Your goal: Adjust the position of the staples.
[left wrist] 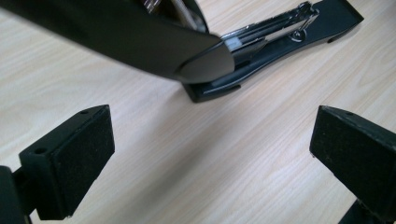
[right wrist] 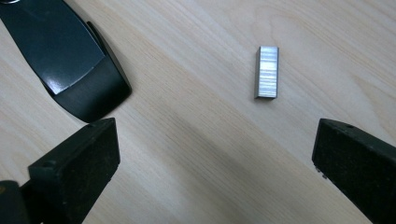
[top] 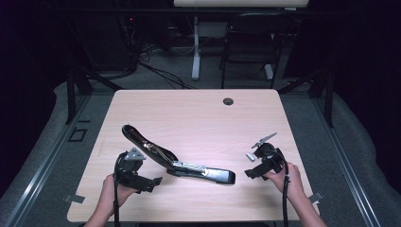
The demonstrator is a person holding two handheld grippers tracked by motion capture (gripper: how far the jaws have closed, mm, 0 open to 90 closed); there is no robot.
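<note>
Wooden table, opened black stapler

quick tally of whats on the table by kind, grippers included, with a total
black stapler, swung open with its metal staple channel exposed: 1
small silver block of staples: 1
black two-jaw grippers, both open and holding nothing, left gripper and right gripper: 2
total: 4

You have a black stapler lying swung open on the table, and a small silver staple strip flat beside it.
</note>
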